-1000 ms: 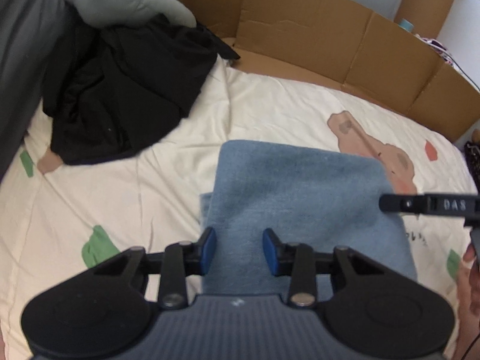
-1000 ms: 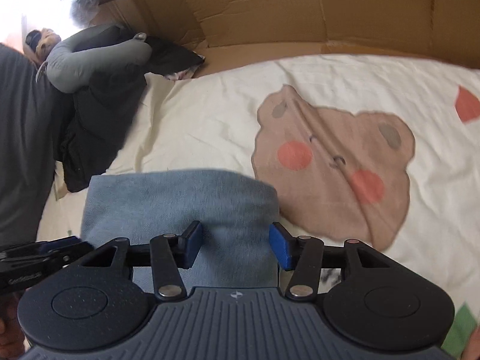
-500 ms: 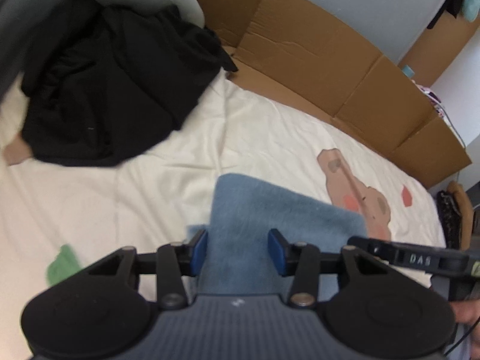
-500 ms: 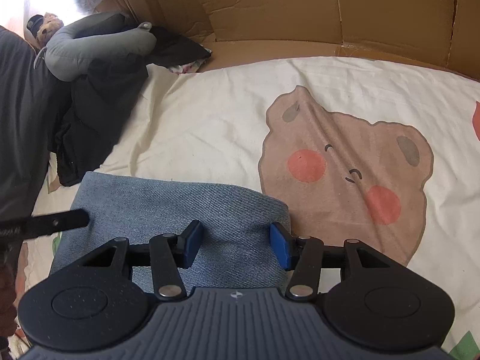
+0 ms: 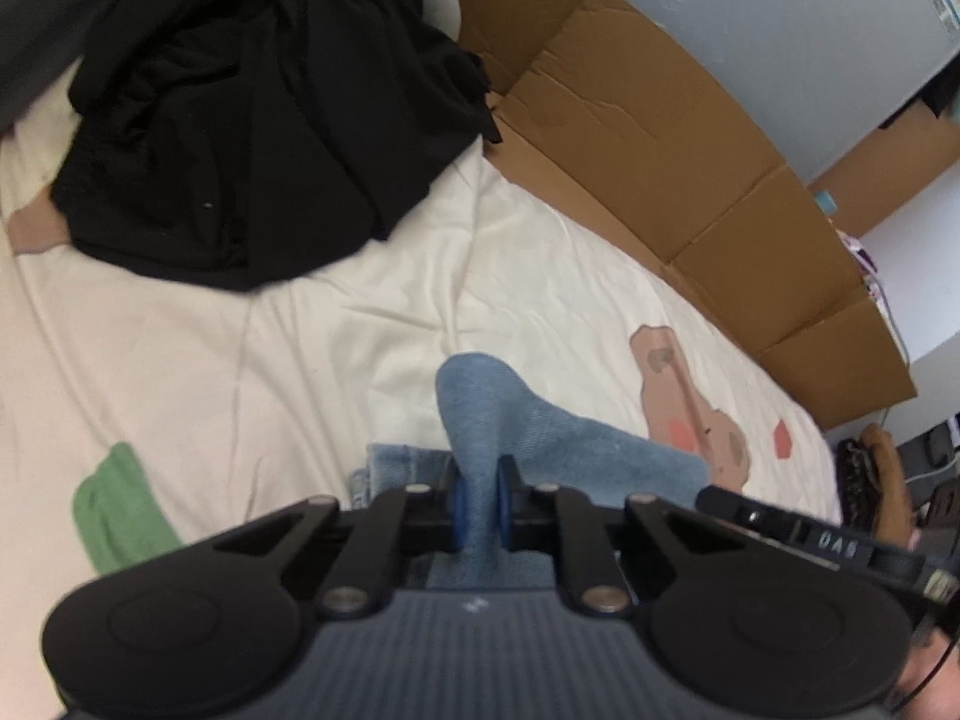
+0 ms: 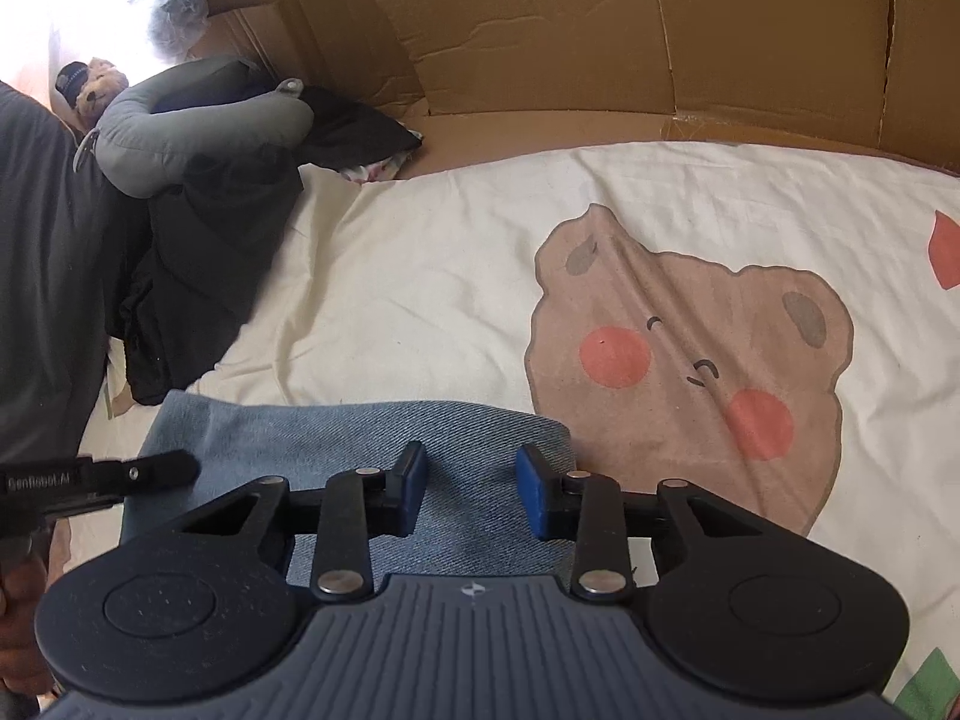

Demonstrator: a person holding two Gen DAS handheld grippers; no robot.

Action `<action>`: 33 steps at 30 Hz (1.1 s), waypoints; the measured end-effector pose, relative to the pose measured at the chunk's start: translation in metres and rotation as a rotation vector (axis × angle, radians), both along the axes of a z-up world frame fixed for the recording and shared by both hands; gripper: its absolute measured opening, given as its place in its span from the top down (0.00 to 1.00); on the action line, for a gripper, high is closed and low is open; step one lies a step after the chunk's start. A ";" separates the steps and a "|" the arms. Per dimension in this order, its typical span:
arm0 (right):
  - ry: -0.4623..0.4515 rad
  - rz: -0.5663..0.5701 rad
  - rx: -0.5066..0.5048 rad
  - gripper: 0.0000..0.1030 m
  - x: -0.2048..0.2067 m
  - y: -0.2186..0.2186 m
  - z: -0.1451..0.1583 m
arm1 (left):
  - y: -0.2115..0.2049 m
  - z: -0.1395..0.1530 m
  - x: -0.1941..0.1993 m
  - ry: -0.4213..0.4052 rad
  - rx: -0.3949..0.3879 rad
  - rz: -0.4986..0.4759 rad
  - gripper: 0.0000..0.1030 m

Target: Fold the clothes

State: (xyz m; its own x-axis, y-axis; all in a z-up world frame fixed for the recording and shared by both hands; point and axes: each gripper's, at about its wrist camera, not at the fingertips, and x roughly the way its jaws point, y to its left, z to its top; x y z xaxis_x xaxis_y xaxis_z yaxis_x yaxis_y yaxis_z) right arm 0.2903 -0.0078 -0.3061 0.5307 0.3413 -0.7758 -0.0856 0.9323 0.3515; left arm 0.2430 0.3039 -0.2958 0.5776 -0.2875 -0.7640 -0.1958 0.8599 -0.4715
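Observation:
Folded blue denim jeans (image 5: 540, 438) lie on a cream bedsheet. My left gripper (image 5: 480, 507) is shut on the near edge of the jeans, and a pinched ridge of denim rises between its blue pads. In the right wrist view the same jeans (image 6: 336, 438) spread flat below my right gripper (image 6: 471, 489), which is open just above the cloth with nothing between its fingers. The left gripper's black tip (image 6: 150, 468) shows at the left of that view, and the right gripper's side (image 5: 810, 531) shows at the right of the left wrist view.
A heap of black clothes (image 5: 252, 138) lies at the far left, with a grey neck pillow (image 6: 192, 120) behind it. Brown cardboard (image 6: 600, 36) walls the far side of the bed. The bedsheet (image 6: 420, 276) carries a bear print (image 6: 690, 360). A dark grey sleeve (image 6: 42, 276) fills the left edge.
My left gripper has gone from open to shut on the jeans' near edge and the denim bunches up. The right gripper stays open over the jeans.

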 end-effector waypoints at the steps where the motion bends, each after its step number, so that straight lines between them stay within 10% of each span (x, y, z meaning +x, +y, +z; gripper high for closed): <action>1: -0.001 -0.002 0.000 0.69 0.002 0.000 0.000 | 0.001 0.000 -0.002 0.000 0.003 0.006 0.91; 18: 0.078 0.033 0.032 0.76 0.050 0.021 -0.023 | 0.014 -0.001 -0.023 0.016 0.003 0.072 0.92; 33: 0.050 0.051 -0.055 0.76 -0.009 0.011 -0.011 | 0.013 0.023 -0.039 0.005 0.100 0.055 0.93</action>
